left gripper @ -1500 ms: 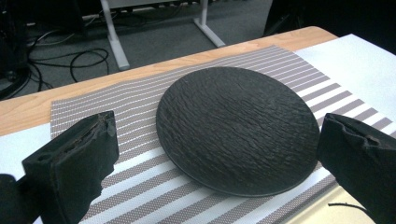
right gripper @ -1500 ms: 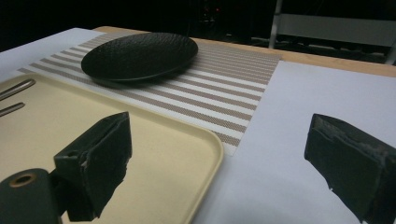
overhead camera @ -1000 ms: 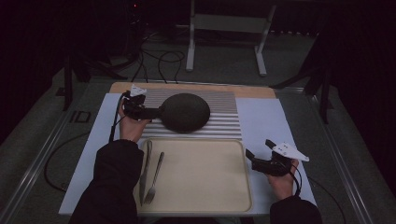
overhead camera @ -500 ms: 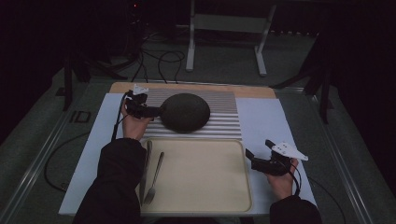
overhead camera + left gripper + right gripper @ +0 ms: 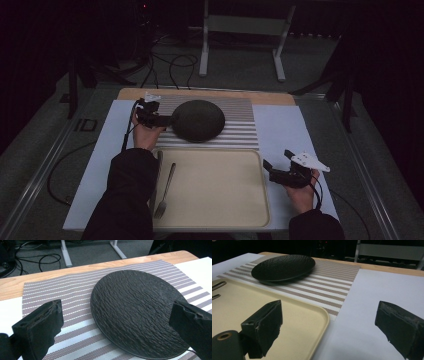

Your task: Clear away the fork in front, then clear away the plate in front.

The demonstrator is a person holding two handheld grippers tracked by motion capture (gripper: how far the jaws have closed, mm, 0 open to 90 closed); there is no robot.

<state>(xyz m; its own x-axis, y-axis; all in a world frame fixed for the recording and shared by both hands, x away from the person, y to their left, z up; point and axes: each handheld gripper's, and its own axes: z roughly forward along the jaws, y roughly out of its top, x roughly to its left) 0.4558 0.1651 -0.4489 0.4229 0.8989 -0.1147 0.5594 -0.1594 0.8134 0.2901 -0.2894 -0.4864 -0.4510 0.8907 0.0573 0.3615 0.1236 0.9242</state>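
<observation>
So the dark plate [image 5: 198, 120] sits on the striped placemat [image 5: 235, 125] at the far middle of the counter [image 5: 295, 135], just beyond the far edge of the cream tray [image 5: 215, 190]. It's round, so there's no real long axis to line up with; what matters is which rim you come at. Its textured face looks slightly tilted in the left gripper view, though I can't tell if the left rim is actually lifted off the mat or just lying flat.

The left gripper [image 5: 159, 119] is right at the plate's left rim. In the left gripper view its fingers [image 5: 40, 327] are spread wide, one out over the mat on the left and one over the plate's right side, so they're released and not pinching anything. The plate lies straight ahead of them and a bit to the right.

The right gripper [image 5: 272, 172] is well apart from the plate, down by the tray's right edge, fingers [image 5: 263, 326] also spread and empty, straddling the tray corner.

My guess is the left hand is clearly the one to take the plate, closing on the near-left rim. There's a fork [image 5: 166, 192] lying lengthwise at the tray's left side.
</observation>
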